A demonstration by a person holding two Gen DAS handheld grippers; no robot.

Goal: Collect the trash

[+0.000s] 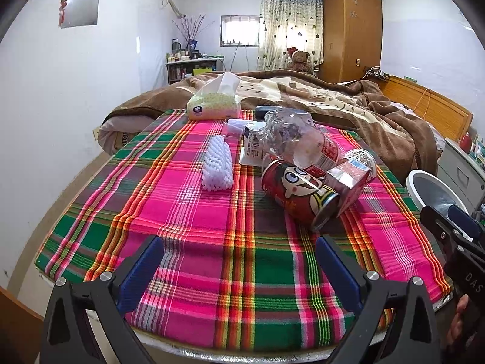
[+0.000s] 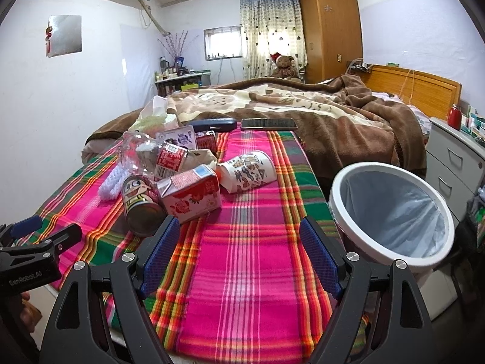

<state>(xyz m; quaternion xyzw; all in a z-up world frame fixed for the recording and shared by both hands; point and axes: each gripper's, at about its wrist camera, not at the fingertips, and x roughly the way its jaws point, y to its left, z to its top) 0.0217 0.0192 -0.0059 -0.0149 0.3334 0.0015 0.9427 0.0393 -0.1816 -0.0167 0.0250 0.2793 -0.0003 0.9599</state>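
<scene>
A pile of trash lies on the plaid-covered table (image 1: 194,212): a red cartoon can (image 1: 298,195) on its side, a pink drink carton (image 1: 348,183), a crushed clear plastic bottle (image 1: 291,139), a patterned paper cup (image 2: 250,170) and white foam netting (image 1: 216,165). The can (image 2: 141,201), carton (image 2: 191,195) and bottle (image 2: 151,154) also show in the right wrist view. A white bin with a grey liner (image 2: 391,209) stands right of the table. My left gripper (image 1: 239,261) is open and empty over the table's near edge. My right gripper (image 2: 239,248) is open and empty, right of the can.
A tissue pack (image 1: 213,104), a dark case (image 2: 213,125) and a phone (image 2: 268,123) lie at the table's far edge. A bed with a brown blanket (image 2: 303,106) is behind. White drawers (image 2: 454,157) stand right of the bin.
</scene>
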